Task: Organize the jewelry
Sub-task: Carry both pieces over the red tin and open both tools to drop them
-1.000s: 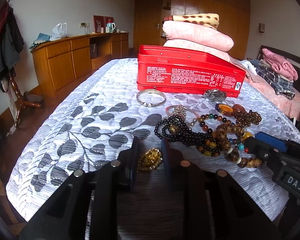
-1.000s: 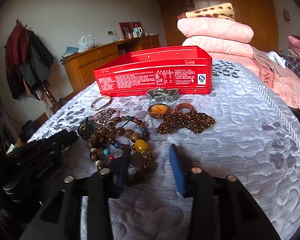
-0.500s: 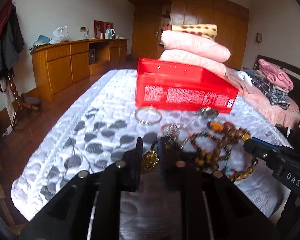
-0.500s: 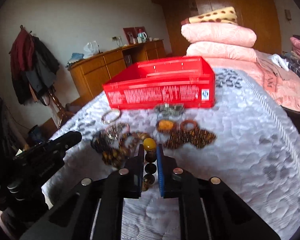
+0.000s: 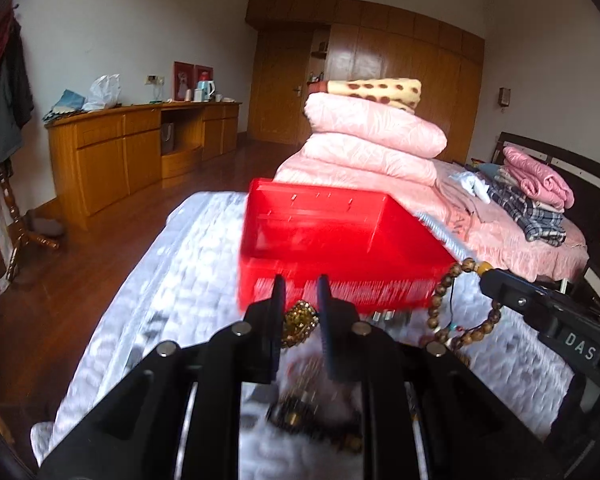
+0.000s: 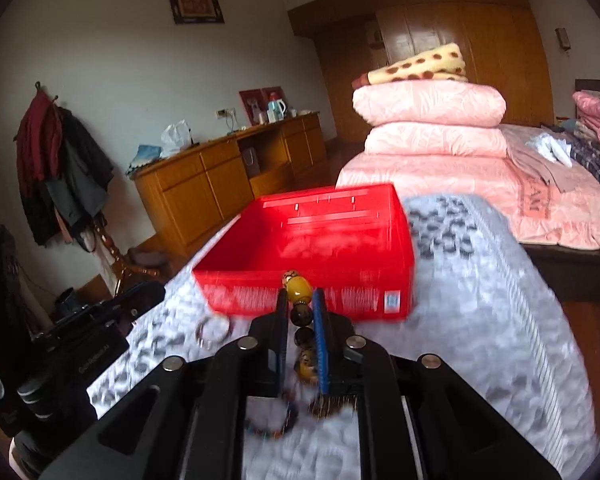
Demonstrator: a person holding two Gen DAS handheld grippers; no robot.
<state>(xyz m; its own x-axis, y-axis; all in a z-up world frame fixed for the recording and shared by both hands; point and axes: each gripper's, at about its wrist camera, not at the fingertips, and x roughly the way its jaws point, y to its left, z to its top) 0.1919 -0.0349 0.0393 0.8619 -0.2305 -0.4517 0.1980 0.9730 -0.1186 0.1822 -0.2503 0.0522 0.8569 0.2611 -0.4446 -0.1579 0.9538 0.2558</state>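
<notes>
Where the quilted bedspread (image 6: 480, 320) ends, a wooden dresser (image 5: 112, 152) stands.

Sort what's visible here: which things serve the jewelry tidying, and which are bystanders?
Job: open red rectangular tin box; gold beaded ornament in left gripper; brown-and-amber bead bracelet in right gripper; silver bangle.
Bystanders: stacked pink quilts; wooden sideboard; hanging coats.

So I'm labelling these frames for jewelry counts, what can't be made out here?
- Printed text on the red tin: motion-blurred in both views.
- Jewelry left on the bedspread: mostly hidden under the gripper bodies, the rest smeared.
- Gold piece in the left gripper: its type is unclear, fingers cover its sides.
- Bead bracelet in the right gripper: lower loop hidden in the right wrist view.
</notes>
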